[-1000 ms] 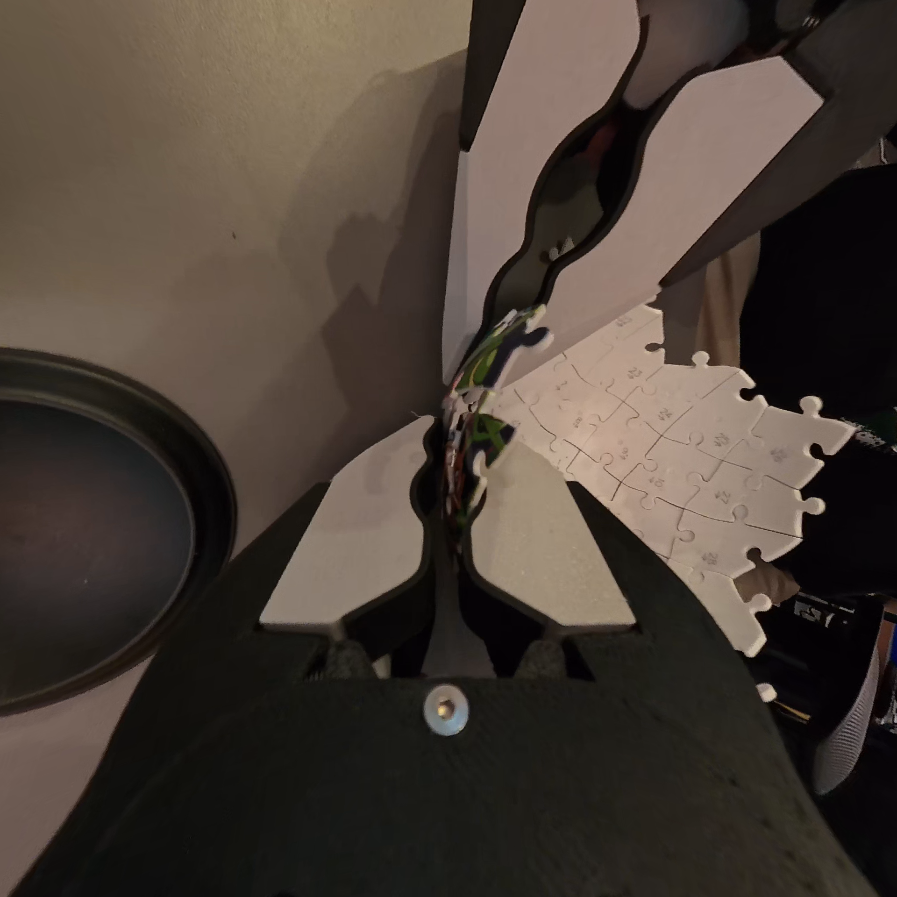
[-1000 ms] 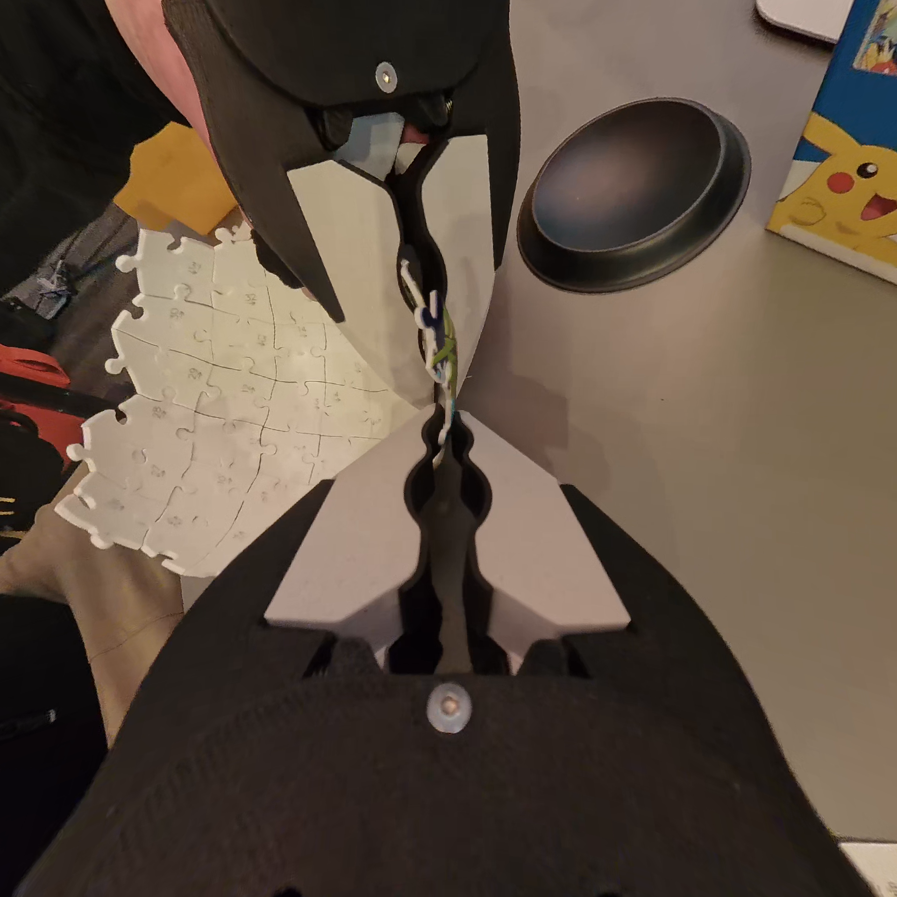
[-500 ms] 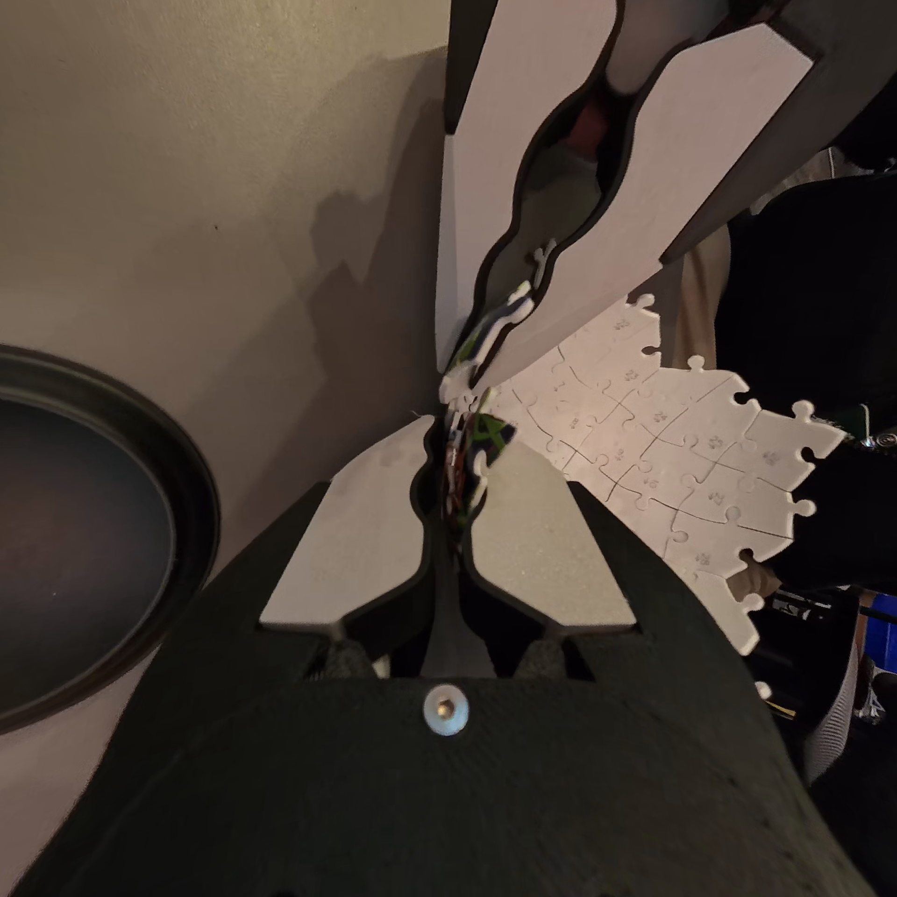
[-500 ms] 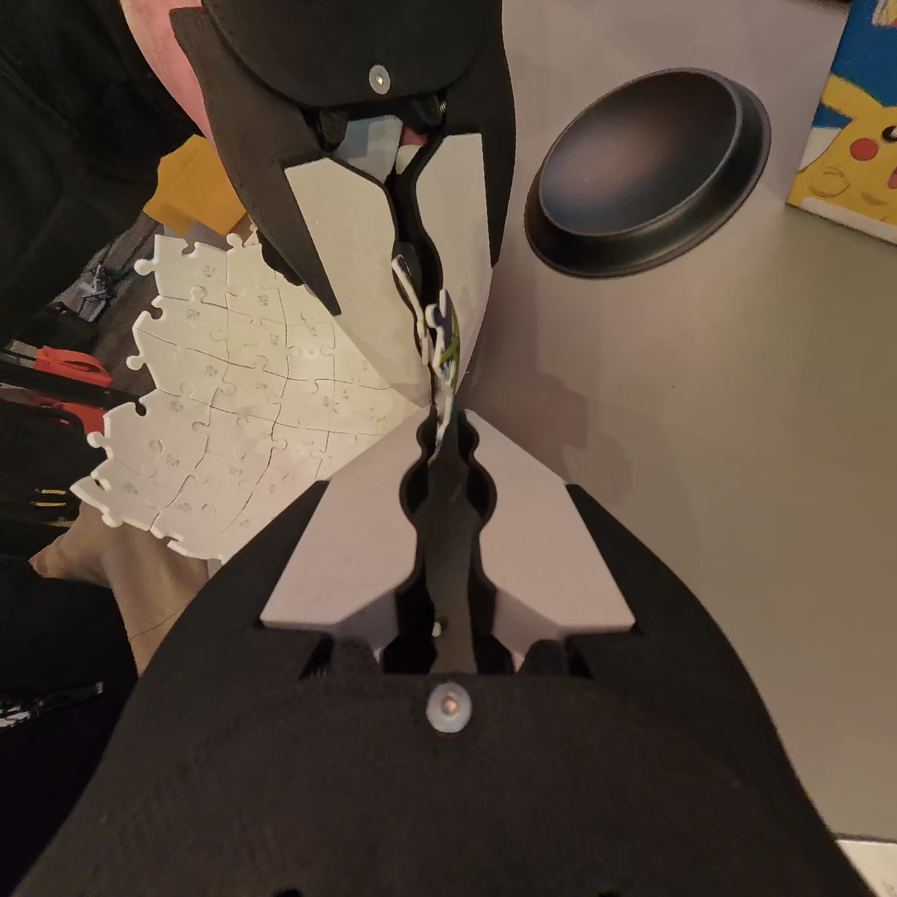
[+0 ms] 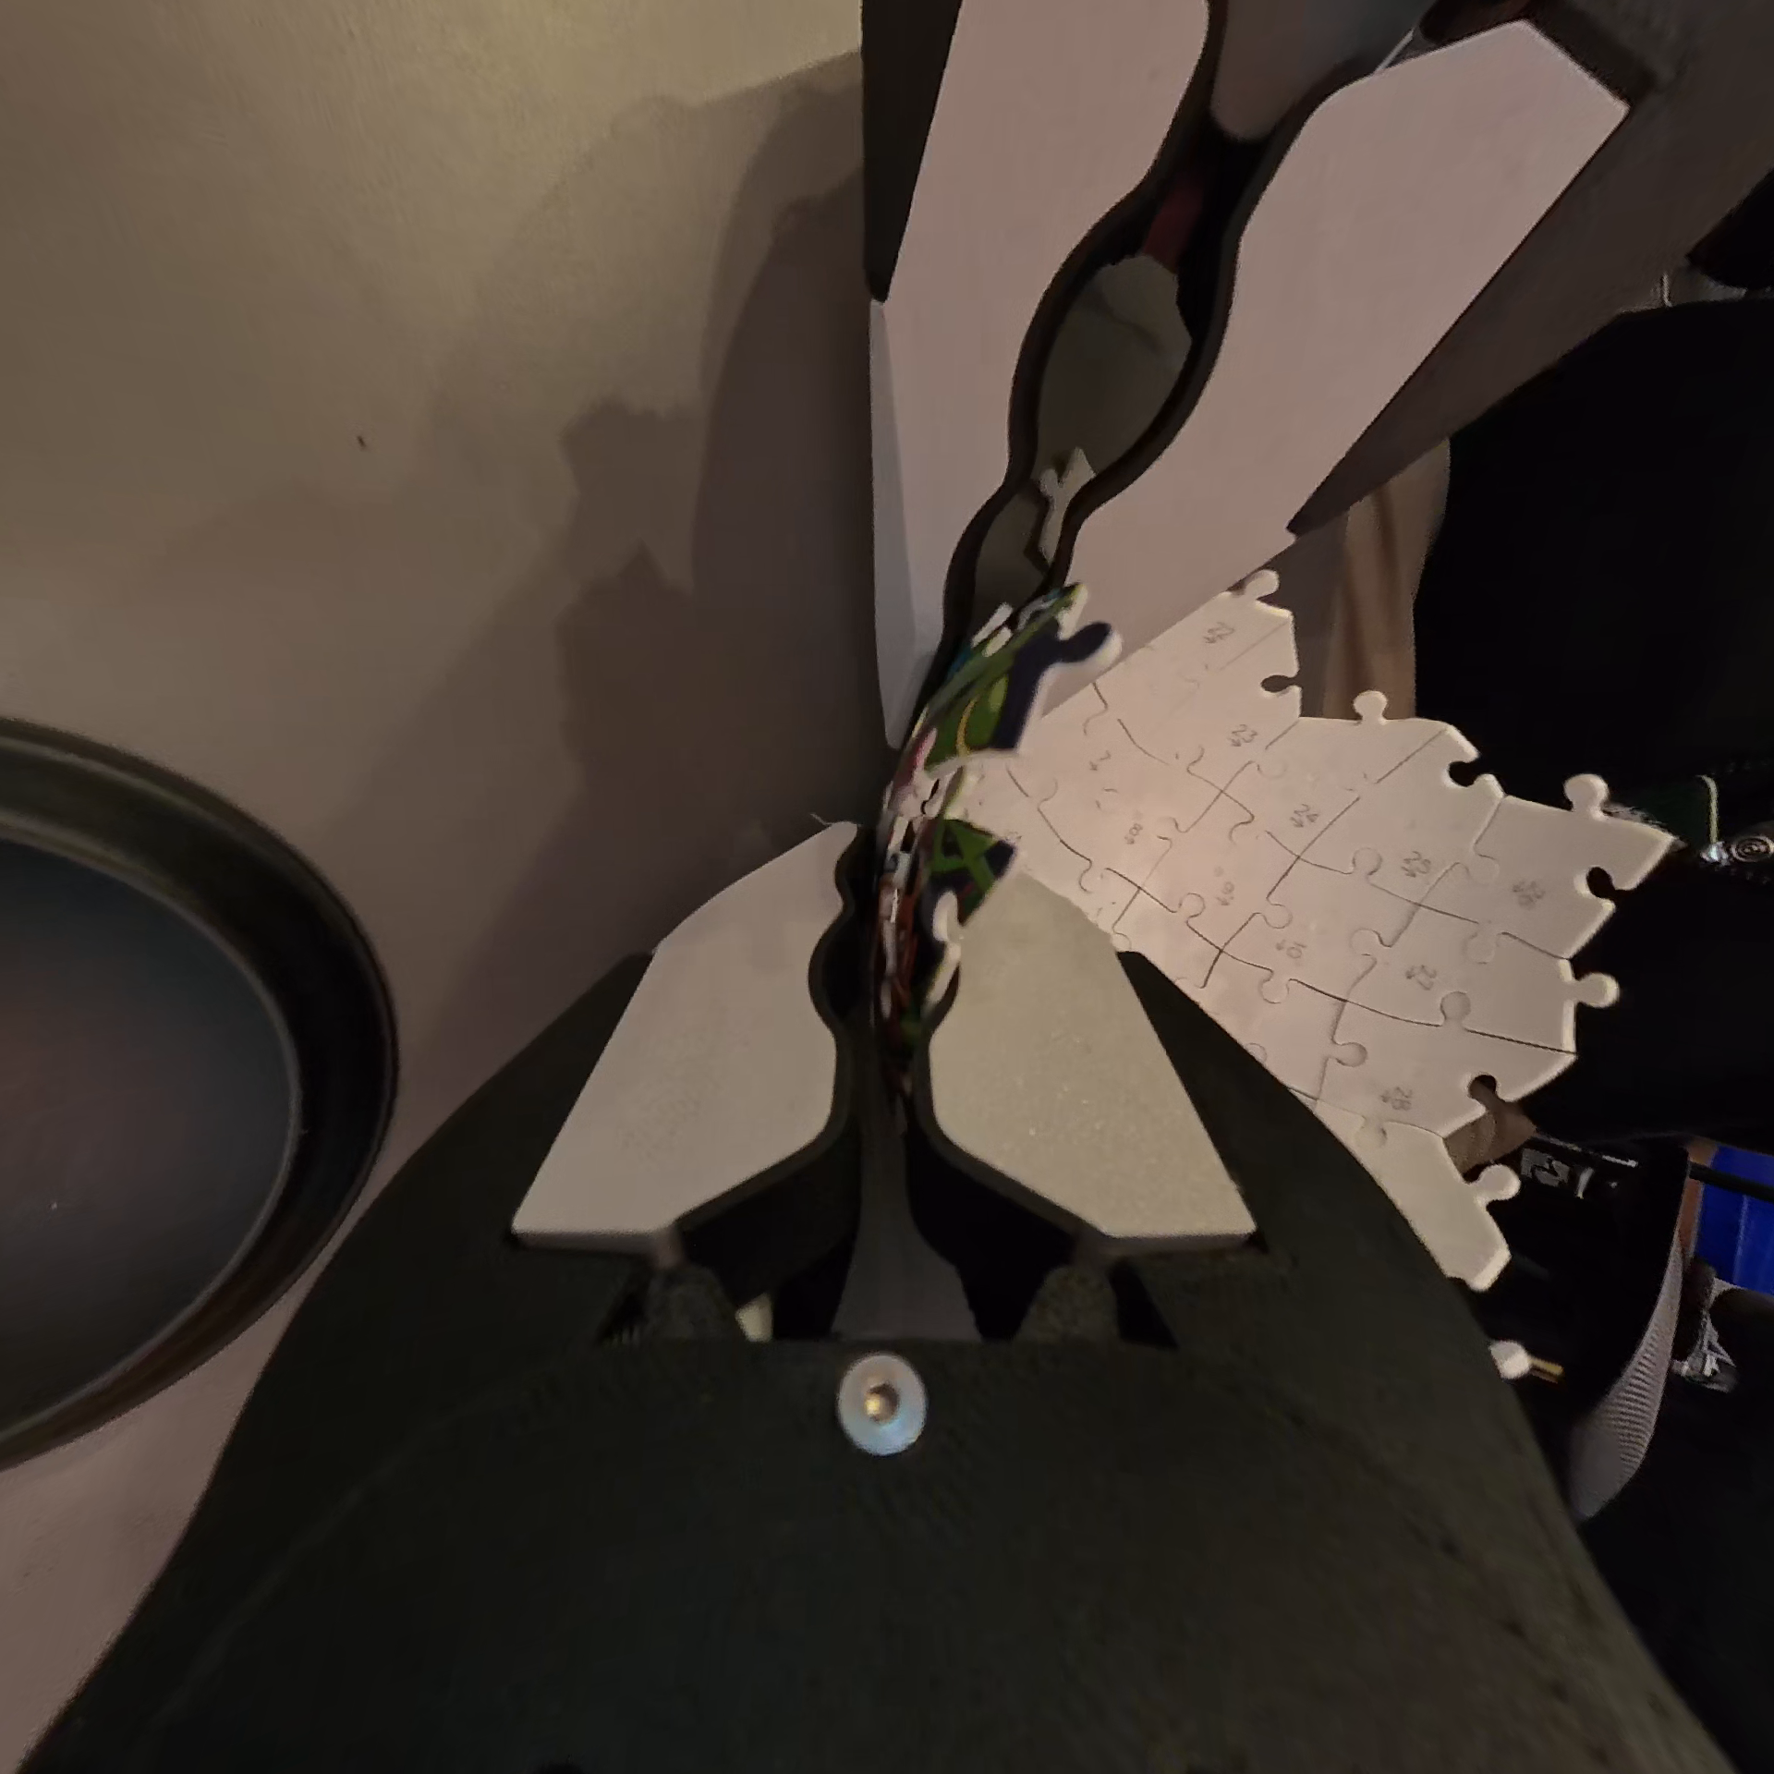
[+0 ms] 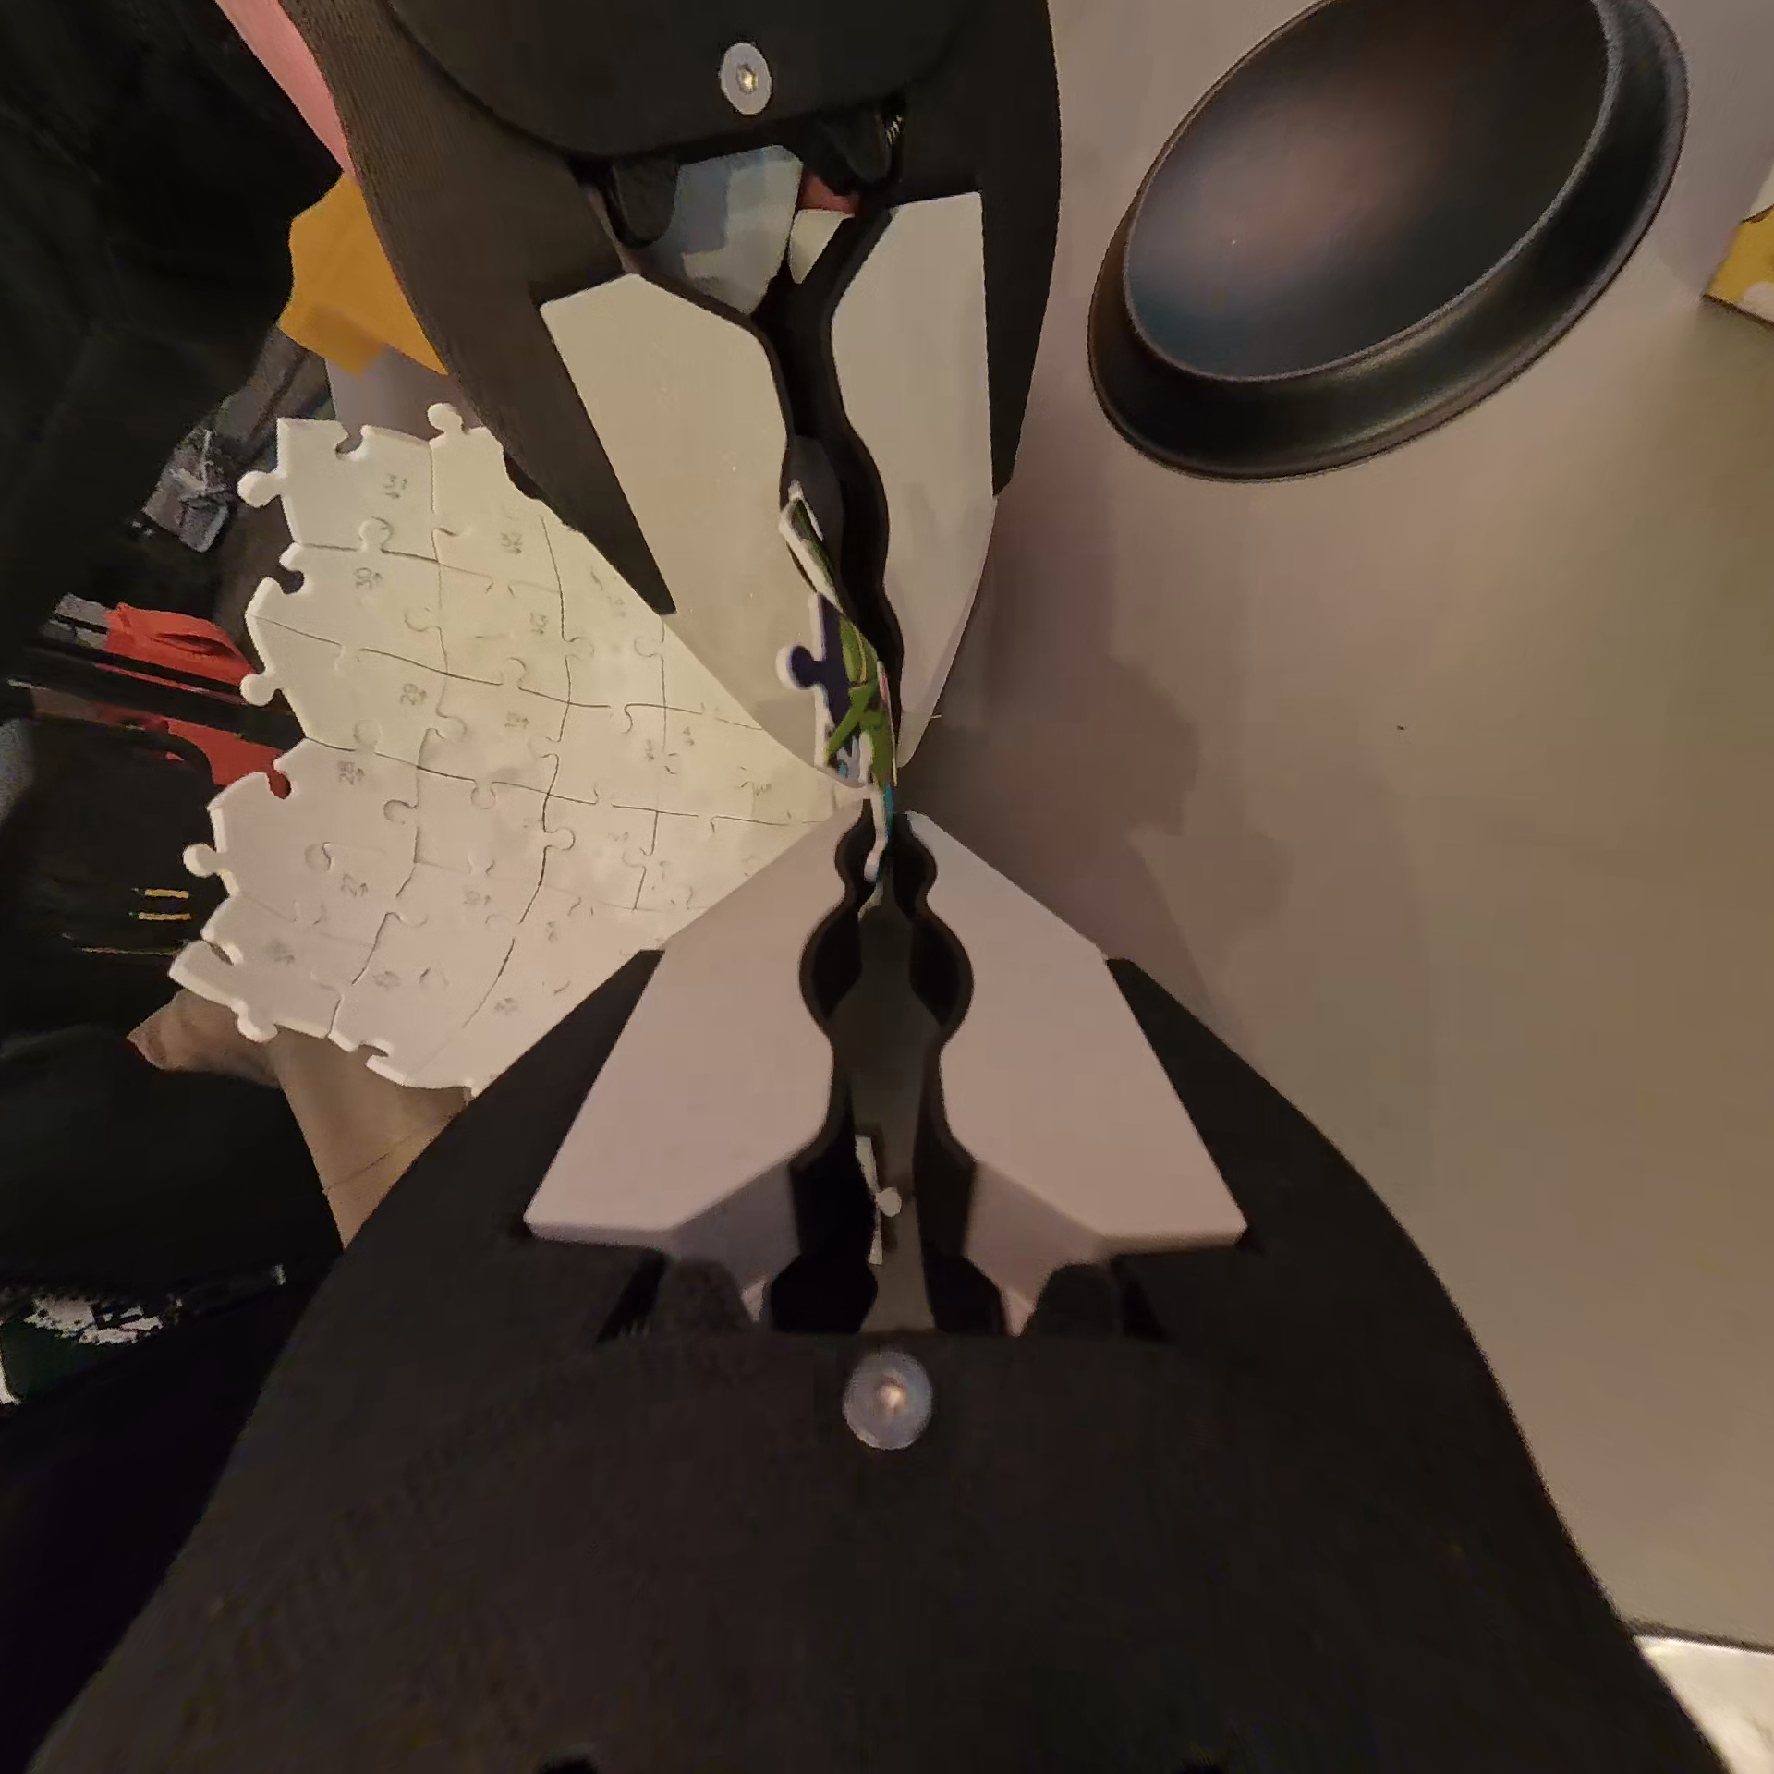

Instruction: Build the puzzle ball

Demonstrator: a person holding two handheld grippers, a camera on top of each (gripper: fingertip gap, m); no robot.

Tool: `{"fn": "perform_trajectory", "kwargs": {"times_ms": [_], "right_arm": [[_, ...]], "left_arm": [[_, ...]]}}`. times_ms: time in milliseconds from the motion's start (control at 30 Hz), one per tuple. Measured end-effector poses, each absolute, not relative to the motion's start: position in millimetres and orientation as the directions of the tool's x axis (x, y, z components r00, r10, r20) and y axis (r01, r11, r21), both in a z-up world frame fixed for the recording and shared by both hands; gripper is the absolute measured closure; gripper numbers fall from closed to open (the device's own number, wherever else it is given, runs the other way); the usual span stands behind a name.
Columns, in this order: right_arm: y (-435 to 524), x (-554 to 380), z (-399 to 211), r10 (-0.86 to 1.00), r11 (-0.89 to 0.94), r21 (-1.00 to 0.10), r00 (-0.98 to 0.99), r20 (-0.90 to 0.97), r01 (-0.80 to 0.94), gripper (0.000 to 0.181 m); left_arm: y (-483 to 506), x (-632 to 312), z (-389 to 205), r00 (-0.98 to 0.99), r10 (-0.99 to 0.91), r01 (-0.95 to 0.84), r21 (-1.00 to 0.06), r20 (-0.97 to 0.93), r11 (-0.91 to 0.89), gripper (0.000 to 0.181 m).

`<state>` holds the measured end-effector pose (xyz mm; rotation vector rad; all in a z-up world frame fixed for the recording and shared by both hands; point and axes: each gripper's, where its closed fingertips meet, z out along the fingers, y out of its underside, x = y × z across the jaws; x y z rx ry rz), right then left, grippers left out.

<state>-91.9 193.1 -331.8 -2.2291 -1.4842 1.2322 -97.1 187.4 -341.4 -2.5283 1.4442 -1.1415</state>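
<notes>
Two tools meet tip to tip over the bench (image 6: 1392,864). Left tool (image 5: 888,864) is pressed together, pinching the edge of the puzzle shell (image 5: 1344,893), a curved sheet of joined pieces seen from its white numbered back. Shell fans out to the right in the left wrist view and to the left in the right wrist view, hanging past the bench edge in the air. Its printed side shows only as a thin coloured edge between the left tool's pads.

Right tool (image 6: 883,835) is pressed together on a loose piece (image 6: 854,710), green, blue and white print, held edge-on. The piece touches the shell's rim right where the two tools meet; cannot tell if its tabs are seated. In the left wrist view the same piece (image 5: 998,691) sticks out from the right tool's tips, slightly blurred.

Black round dish (image 6: 1392,240) sits on the bench, well apart from the tools. A person's dark clothing (image 5: 1632,624) is behind the shell.
</notes>
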Motion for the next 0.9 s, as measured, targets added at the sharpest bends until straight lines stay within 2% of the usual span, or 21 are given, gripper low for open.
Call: {"fn": "perform_trajectory", "kwargs": {"times_ms": [700,900], "right_arm": [[189.1,-97.7,-330.0,0.791,-0.534,-0.561,0.138,-0.597,0.632,0.18],[186.6,-95.7,-330.3,0.789,-0.526,-0.541,0.138,-0.599,0.656,0.174]], "left_arm": [[182.4,-101.1,-340.8,0.3,-0.727,-0.695,-0.381,0.617,-0.61,0.177],[180.4,-101.0,-340.6,0.313,-0.747,-0.693,-0.396,0.587,-0.602,0.177]]}}
